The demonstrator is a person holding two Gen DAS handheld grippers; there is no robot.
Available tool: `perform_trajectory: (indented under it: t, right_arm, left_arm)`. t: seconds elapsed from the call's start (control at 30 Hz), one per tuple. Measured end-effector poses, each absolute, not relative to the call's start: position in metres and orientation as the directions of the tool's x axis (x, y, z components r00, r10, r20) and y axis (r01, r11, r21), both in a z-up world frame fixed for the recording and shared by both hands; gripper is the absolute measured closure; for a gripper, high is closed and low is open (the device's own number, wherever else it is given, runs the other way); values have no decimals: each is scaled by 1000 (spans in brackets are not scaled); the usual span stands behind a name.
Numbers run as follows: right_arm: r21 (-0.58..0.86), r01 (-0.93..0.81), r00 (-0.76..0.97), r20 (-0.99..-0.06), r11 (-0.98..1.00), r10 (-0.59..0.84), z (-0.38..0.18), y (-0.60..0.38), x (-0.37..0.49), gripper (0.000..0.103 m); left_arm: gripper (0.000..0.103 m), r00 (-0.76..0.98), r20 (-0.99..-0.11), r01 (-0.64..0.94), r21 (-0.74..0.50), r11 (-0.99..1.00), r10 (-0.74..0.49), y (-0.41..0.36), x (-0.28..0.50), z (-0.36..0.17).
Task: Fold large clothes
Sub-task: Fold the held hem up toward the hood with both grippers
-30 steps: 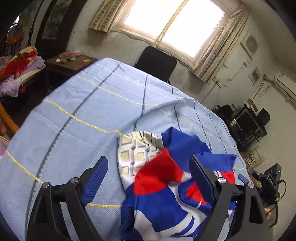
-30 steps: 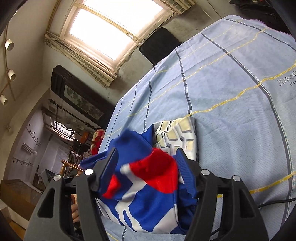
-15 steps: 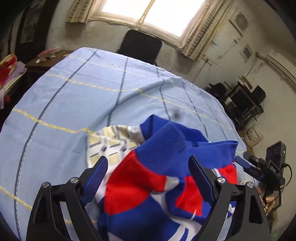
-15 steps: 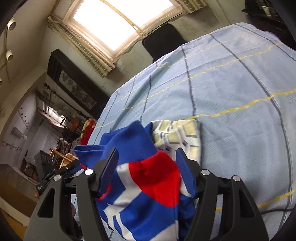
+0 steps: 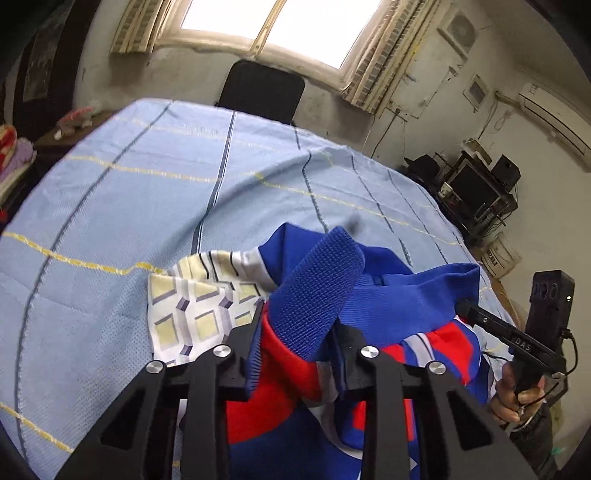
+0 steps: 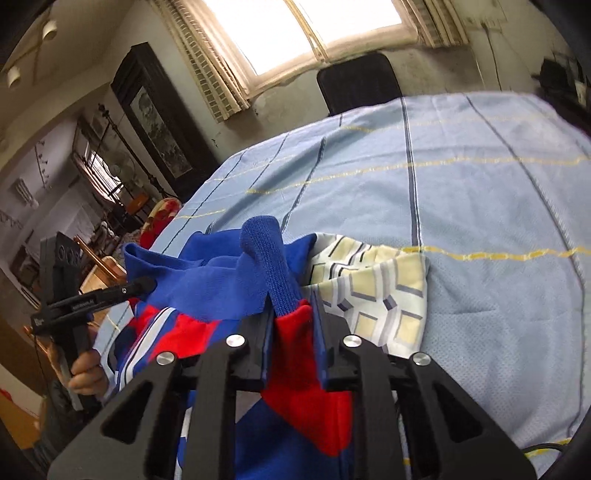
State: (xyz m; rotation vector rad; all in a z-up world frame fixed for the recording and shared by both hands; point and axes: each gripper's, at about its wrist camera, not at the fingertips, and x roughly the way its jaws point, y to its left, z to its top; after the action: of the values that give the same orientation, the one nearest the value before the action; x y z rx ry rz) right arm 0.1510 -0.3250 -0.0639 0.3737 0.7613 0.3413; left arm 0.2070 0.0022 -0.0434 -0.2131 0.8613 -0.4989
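Jacket [image 5: 314,295] clamped between jaws (both).

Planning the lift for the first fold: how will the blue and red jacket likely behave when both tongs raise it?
Probably floppy: the blue and red jacket already bunches and droops between the left tongs and right tongs. Its ribbed cuff looks thick, so the grip should hold. Loose parts may drag over the patterned cloth.

Blown-out window [image 5: 273,29] backlight, fisheye-warped edges
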Motion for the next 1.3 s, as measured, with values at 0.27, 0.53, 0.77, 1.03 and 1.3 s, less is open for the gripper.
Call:
perform_trajectory:
  t: [0.27, 0.53, 0.77, 1.03, 1.3]
  right_arm:
    - [403, -180, 780, -498, 897, 380, -12, -312, 120, 87]
    - [420, -112, 793, -508, 900, 336, 6, -316, 164, 87]
    - [505, 96, 658, -679, 858, 326, -87, -335, 220, 86]
    - [534, 133, 635, -693, 835, 342, -103, -343, 228, 82]
    - [592, 106, 754, -572, 799, 324, -50, -366, 190, 73]
  left_arm:
    - [74, 659, -592, 347, -309, 885, -465, 4, 179, 15]
    - [67, 692, -642, 255, -209, 944, -329, -7, 219, 12]
    - [49, 543, -794, 88, -270, 959, -273, 9, 270, -83]
    - [43, 580, -788, 47, -223, 974, -208, 18, 264, -70]
    - [45, 655, -690, 145, -285, 948, -308, 4, 230, -16]
